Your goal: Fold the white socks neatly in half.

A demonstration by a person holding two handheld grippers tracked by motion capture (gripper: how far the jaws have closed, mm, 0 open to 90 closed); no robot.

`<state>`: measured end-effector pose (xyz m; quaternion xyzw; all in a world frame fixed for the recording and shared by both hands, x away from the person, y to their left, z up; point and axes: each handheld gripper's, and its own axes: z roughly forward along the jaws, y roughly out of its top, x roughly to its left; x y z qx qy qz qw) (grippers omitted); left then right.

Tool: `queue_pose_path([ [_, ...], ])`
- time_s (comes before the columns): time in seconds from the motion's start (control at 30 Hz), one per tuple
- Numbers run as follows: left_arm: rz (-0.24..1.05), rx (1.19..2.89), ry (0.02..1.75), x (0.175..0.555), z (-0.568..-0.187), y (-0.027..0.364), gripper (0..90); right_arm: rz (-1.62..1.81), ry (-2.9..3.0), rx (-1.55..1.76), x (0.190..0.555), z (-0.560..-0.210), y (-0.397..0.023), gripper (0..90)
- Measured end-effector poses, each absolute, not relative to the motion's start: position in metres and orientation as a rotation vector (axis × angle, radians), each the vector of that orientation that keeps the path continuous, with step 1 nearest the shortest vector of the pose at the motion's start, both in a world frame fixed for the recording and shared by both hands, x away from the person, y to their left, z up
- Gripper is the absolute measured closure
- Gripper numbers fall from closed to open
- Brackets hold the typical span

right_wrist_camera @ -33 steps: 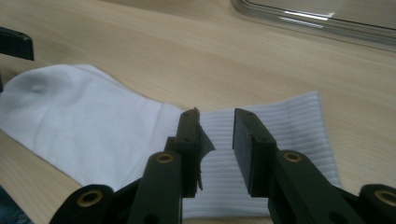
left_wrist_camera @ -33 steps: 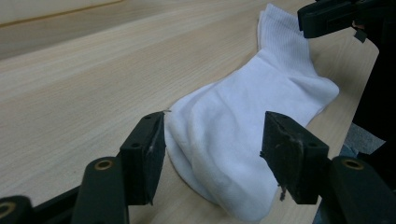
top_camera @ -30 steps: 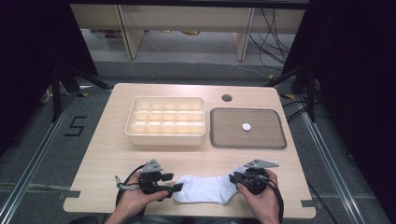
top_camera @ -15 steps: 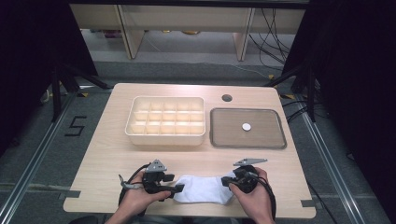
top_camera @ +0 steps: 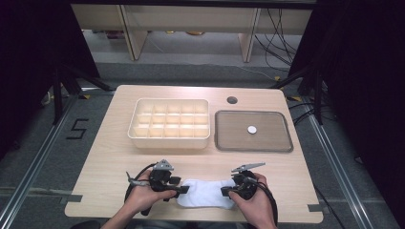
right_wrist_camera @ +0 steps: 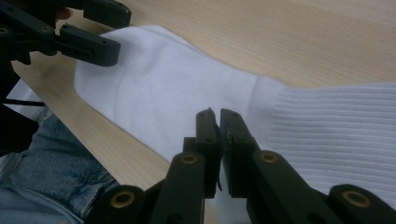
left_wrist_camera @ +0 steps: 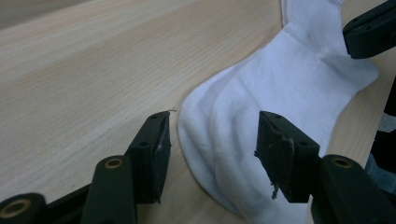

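We see a white sock [top_camera: 206, 192] lying flat at the near edge of the wooden table [top_camera: 114, 157], its length running left to right between the two hands. In the left gripper view its toe end [left_wrist_camera: 243, 154] curves round towards the camera; in the right gripper view the ribbed cuff [right_wrist_camera: 336, 126] lies to the right of the smooth foot part.

Left gripper [top_camera: 184, 189]: jaws spread wide and just now closing a little. We note one pad [left_wrist_camera: 156, 147] standing on bare wood just beside the toe, the other over the sock, so the sock's edge lies between them, not yet pinched.

Right gripper [top_camera: 225, 192]: jaws drawn together, having just closed. In the right gripper view they stand all but touching over the sock near the start of the ribbing; we cannot tell whether any cloth is caught between the pads.

Farther back on the table: a cream divided box [top_camera: 169, 124] with rows of small compartments, and to its right a dark tray [top_camera: 253, 131] with a small white round thing [top_camera: 251, 129] on it. A round hole [top_camera: 232, 100] shows in the tabletop behind the tray.
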<state>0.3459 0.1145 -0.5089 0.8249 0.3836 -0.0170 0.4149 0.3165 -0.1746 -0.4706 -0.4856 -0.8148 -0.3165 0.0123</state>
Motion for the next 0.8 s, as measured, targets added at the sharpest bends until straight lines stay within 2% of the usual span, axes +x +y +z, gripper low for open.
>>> queue_pose_path([
  [0.37,-0.045,2.093,0.962,0.354,-0.511,0.11,50.1,-0.968,-2.535,-1.508,0.316,-0.47,-0.17,85.1],
  [0.57,0.037,2.124,0.871,0.347,-0.515,0.105,69.4,-0.946,-2.535,-1.5,0.315,-0.47,-0.164,84.8],
  [0.67,0.036,2.129,0.884,0.344,-0.515,0.104,78.9,-0.934,-2.536,-1.488,0.315,-0.47,-0.158,84.9],
  [0.8,-0.019,2.106,0.933,0.347,-0.515,0.104,84.1,-0.921,-2.556,-1.441,0.317,-0.47,-0.149,86.0],
])
